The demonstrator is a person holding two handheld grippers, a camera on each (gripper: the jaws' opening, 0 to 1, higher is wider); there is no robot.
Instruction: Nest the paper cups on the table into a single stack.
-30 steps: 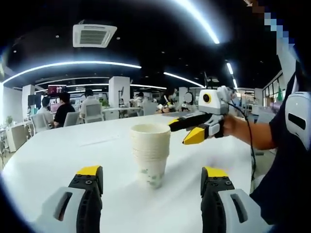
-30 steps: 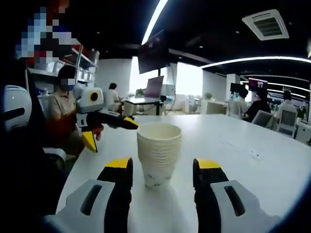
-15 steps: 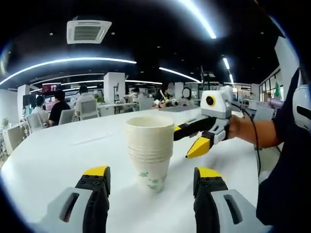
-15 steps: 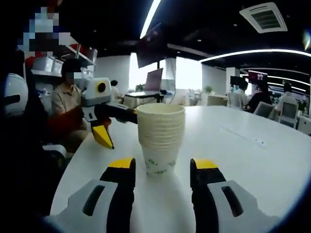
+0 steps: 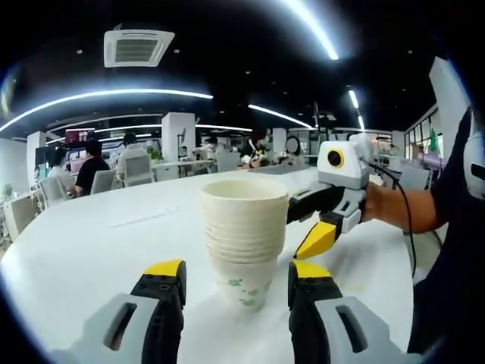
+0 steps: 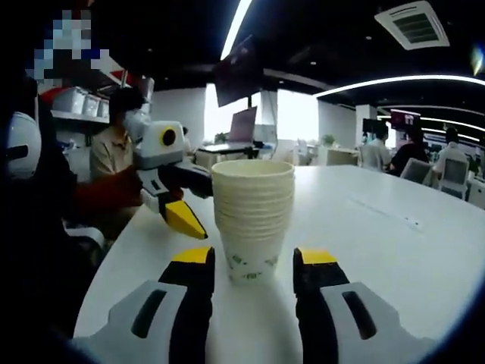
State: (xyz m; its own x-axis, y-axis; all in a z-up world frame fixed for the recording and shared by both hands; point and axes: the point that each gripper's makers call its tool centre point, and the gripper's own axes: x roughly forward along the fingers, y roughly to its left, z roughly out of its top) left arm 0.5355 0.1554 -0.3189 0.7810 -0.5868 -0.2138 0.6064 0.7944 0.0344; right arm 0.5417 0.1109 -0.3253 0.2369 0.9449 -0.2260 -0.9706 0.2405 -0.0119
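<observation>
A single stack of several nested white paper cups with a green print near the foot stands upright on the white table. In the left gripper view my left gripper is open, its yellow-tipped jaws on either side of the stack's base. My right gripper enters from the right, just behind and beside the stack. In the right gripper view the same stack stands between the open jaws of my right gripper, and my left gripper reaches in from the left, close to the stack.
The long white table runs on past the stack. Beyond it lies an open office with seated people, chairs and desks. A person's arm and dark sleeve fill the right side behind the right gripper.
Both grippers have moved closer to the cup stack, which now looks larger between each pair of jaws. Both pairs of jaws have narrowed somewhat. The stack has stayed in place.
</observation>
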